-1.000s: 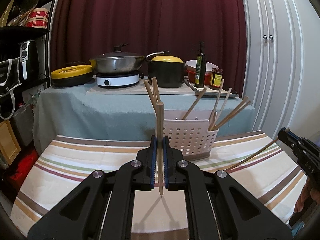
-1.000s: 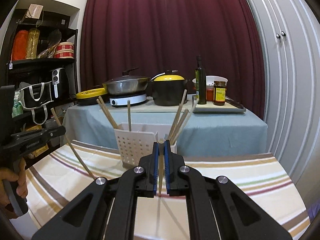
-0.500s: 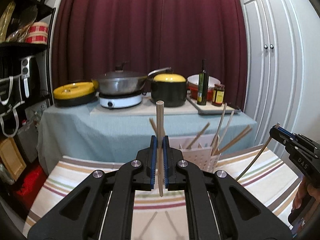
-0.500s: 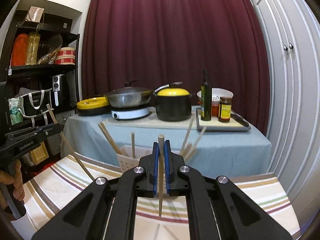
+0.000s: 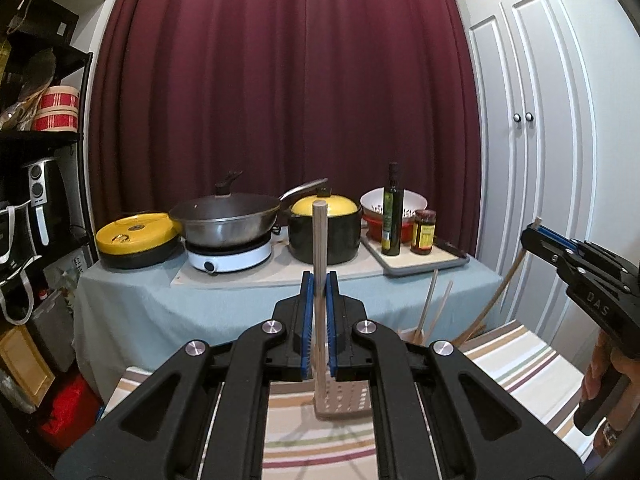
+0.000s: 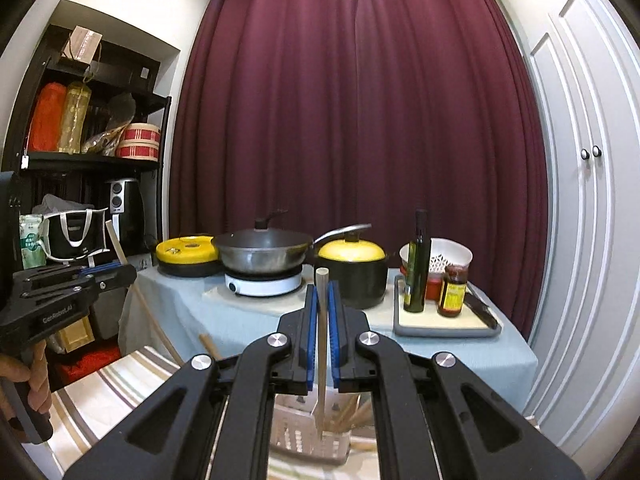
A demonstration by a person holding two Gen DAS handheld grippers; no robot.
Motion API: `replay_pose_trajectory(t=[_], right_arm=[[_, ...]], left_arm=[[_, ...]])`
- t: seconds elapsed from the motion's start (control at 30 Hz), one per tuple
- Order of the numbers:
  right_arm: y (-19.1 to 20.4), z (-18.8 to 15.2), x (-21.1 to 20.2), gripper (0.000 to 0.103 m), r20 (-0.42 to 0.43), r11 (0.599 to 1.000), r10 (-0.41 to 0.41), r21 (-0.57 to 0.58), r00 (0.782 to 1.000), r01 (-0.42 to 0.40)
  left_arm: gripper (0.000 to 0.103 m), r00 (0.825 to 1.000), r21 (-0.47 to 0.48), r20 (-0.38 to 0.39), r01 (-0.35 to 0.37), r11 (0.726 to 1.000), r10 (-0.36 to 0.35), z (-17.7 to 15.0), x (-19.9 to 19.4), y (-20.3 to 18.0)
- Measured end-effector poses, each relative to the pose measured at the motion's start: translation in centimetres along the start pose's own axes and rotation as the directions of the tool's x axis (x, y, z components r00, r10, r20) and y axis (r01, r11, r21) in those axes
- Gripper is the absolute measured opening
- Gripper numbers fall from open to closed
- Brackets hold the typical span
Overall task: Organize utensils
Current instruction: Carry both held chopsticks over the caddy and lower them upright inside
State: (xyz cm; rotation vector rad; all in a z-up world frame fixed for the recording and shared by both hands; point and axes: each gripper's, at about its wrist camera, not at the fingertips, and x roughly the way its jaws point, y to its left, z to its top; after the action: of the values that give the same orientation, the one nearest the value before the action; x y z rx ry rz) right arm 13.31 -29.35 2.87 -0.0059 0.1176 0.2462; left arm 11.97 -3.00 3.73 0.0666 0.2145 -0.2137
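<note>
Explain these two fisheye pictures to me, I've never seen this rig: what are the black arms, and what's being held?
Each picture comes from a camera riding on a hand-held black gripper, looking along its blue-padded fingers. The left gripper is shut on a pale wooden chopstick; the right gripper is shut on another wooden chopstick. Each gripper also shows at the edge of the other's view. Below sits a white perforated plastic utensil basket holding more chopsticks, on a striped tablecloth.

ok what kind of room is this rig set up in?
Likely a home kitchen or dining corner: a lidded wok on a portable cooktop, a yellow-lidded pot, and an oil bottle on a cloth-covered side table.
</note>
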Motion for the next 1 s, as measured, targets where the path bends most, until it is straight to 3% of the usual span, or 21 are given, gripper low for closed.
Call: replay_pose_trajectory(t=[0.43,1.0], right_arm=[[-0.7,2.0,3.7,0.006,0.015,1.0,-0.012,-0.007,1.0,0.012],[-1.7,-3.0,9.9,0.006,-0.123,1.0,-0.014,0.02,0.992,0.017]], left_arm=[[0.007,0.999,0.014,0.049,0.011,1.0,-0.012,4.0,3.2,-1.2],[0.007,0.998,-0.019,-0.064,-0.007,1.0,0.005,-0.7,11.5,-1.2]])
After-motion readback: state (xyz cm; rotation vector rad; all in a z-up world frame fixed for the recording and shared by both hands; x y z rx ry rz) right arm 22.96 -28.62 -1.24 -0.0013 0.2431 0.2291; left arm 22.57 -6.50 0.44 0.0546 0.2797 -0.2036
